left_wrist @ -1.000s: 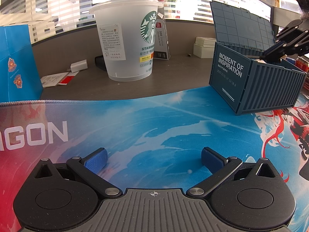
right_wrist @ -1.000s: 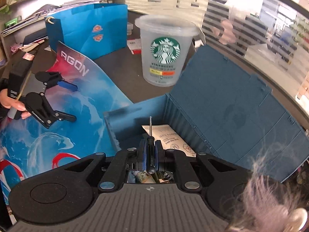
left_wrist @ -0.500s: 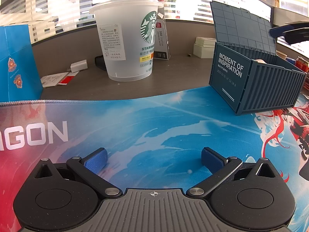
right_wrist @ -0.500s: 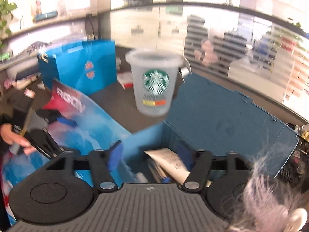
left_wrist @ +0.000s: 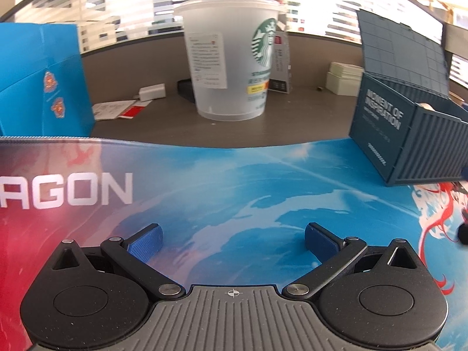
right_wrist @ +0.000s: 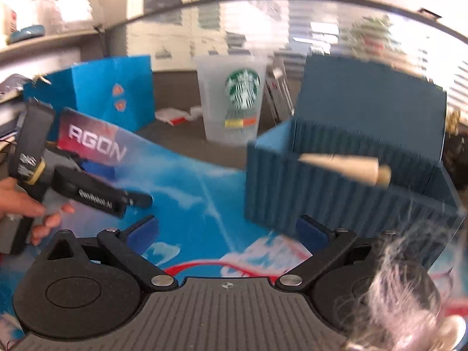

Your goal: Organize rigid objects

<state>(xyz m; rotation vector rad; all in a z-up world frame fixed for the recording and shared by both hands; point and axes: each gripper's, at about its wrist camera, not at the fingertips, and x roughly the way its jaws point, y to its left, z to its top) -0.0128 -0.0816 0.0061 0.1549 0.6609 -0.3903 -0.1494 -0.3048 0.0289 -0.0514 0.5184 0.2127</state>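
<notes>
Both jaws stood wide open and empty: left gripper (left_wrist: 232,238) low over the mat (left_wrist: 234,181), right gripper (right_wrist: 226,232) near the open box (right_wrist: 336,181). A paper packet (right_wrist: 345,166) projected above the box rim. Judged risk: a careless pass could snag it or tip the cup (left_wrist: 231,64).

A grey desk (left_wrist: 292,122) carries a colourful printed mat (left_wrist: 219,190), a clear plastic cup (left_wrist: 231,58), a blue paper bag (left_wrist: 41,79), and an open blue container box (left_wrist: 409,134) straddling the mat's edge.
</notes>
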